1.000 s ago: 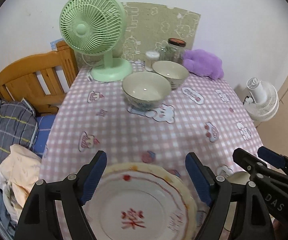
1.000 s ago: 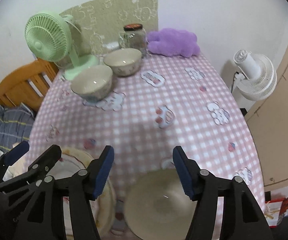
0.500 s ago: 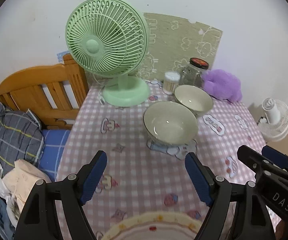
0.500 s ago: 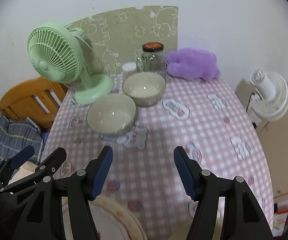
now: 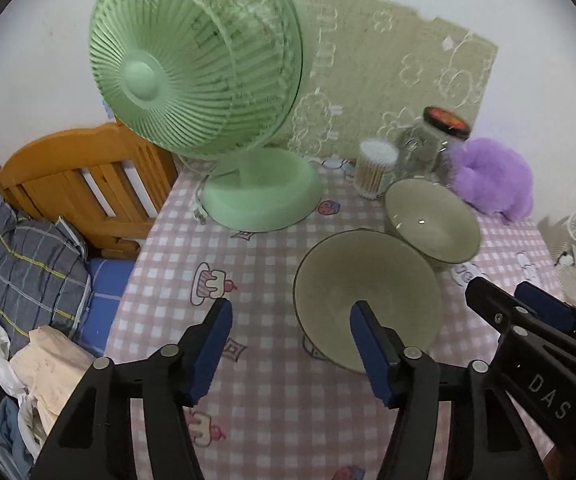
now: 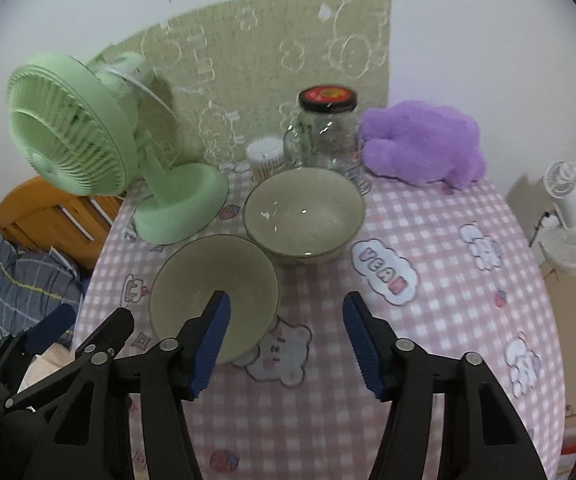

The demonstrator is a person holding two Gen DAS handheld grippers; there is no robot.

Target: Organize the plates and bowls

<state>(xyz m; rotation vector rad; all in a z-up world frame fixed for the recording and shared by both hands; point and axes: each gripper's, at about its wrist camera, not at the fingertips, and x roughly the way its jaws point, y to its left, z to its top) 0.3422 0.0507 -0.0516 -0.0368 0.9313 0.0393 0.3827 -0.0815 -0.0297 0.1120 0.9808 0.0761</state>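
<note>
Both grippers have pushed forward past the plates, now out of view, toward the green fan [image 5: 195, 64]. Two bowls sit touching on the worktop [image 6: 448, 280] in front of the fan: the near bowl [image 5: 364, 292] and the far bowl [image 5: 432, 220], with a jar [image 6: 330, 128] behind them. The left gripper [image 5: 291, 346] and right gripper [image 6: 285, 338] are both closing their jaws, spread with nothing between them. Closing too early could knock the near bowl's rim, shoving it into the far bowl or off the worktop edge.
</note>
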